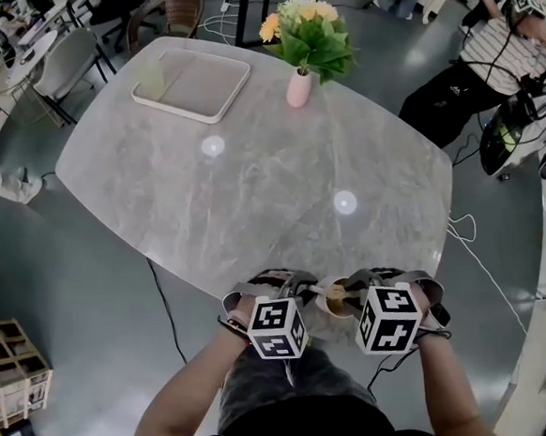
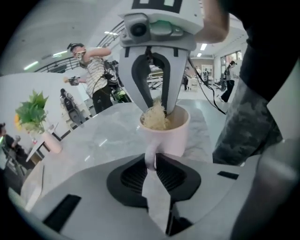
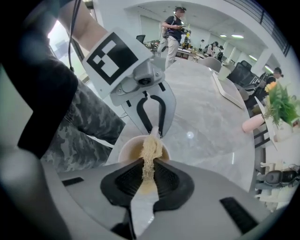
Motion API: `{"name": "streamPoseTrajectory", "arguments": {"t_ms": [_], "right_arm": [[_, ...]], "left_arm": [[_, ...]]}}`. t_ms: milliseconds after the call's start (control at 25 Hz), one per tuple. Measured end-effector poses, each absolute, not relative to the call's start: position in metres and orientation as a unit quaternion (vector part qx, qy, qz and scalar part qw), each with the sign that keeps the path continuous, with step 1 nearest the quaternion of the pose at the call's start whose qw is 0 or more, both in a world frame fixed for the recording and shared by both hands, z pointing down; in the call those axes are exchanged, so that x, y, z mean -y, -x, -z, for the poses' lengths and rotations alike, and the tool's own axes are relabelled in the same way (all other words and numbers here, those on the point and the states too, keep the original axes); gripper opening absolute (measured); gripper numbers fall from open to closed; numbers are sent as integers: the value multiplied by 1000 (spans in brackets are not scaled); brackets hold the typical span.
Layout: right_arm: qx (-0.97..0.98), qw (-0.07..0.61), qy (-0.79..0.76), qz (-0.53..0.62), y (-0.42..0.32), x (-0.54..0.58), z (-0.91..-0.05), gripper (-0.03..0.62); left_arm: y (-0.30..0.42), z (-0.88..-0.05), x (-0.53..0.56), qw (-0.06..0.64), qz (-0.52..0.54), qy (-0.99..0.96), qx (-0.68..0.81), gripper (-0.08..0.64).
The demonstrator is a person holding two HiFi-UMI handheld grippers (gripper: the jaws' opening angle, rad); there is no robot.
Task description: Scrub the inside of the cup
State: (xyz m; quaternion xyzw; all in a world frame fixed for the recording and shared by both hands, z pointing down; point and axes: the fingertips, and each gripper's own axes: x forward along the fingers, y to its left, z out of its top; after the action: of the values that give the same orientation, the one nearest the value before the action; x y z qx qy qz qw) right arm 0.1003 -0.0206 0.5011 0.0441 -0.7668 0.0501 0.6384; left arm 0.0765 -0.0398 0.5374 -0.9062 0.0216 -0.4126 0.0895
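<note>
See pale cup (image 1: 337, 299) upright at near edge of table (image 1: 252, 195), between 2 grippers. Read left gripper (image 2: 151, 165) jaws as narrow, clamped on cup handle (image 2: 149, 154). Read right gripper (image 3: 149, 166) jaws as pinched on beige fibrous scrubber (image 3: 149, 150), reaching into cup mouth. Spot pink flower vase (image 1: 299, 88) and tray (image 1: 192, 82) at far side of table, well apart from cup.

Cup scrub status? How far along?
Done: the left gripper has its jaws shut on the handle of the cup, steadying it on the table. In hand: the right gripper grips a tan fibrous scrubber that reaches down into the cup. Left: the scrubbing itself. How clean the inside is can't be judged.
</note>
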Motion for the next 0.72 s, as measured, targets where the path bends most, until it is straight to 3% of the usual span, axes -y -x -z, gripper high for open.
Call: {"name": "streamPoseTrajectory", "arguments": {"t_ms": [320, 720], "right_arm": [[753, 651, -91, -43, -95, 29, -519, 60], [789, 614, -2, -27, -86, 12, -500, 60]], "left_arm": [[-69, -534, 20, 43, 407, 904, -120, 69], [-67, -541, -1, 37, 442, 885, -142, 63]]}}
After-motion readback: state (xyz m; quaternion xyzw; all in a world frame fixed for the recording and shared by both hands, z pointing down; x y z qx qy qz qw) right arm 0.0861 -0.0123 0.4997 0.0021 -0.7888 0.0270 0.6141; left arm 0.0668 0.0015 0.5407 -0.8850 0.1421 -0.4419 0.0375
